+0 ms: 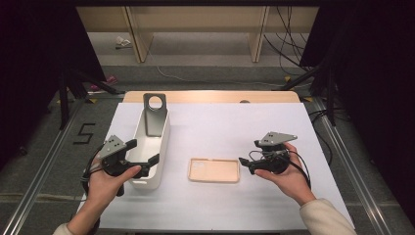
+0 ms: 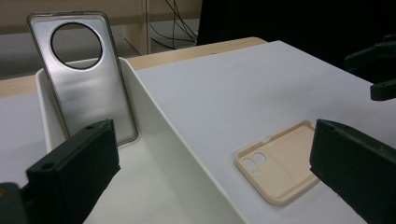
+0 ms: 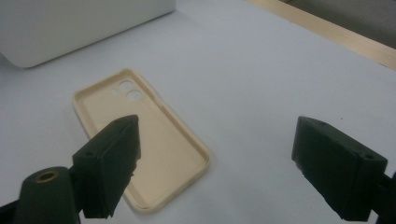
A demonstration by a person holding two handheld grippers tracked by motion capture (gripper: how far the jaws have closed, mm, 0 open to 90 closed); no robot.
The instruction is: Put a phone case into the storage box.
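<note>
The tan case (image 1: 214, 170) lies flat just right of the white bin (image 1: 149, 142). Both grippers, left (image 1: 145, 152) and right (image 1: 243, 163), are wide open and hold nothing. The right one is just beside the case; the left one is at the bin.

White-covered table (image 1: 254, 127): white bin (image 1: 156, 147) at left, beige phone case (image 1: 214, 170) lying flat mid-table.
</note>
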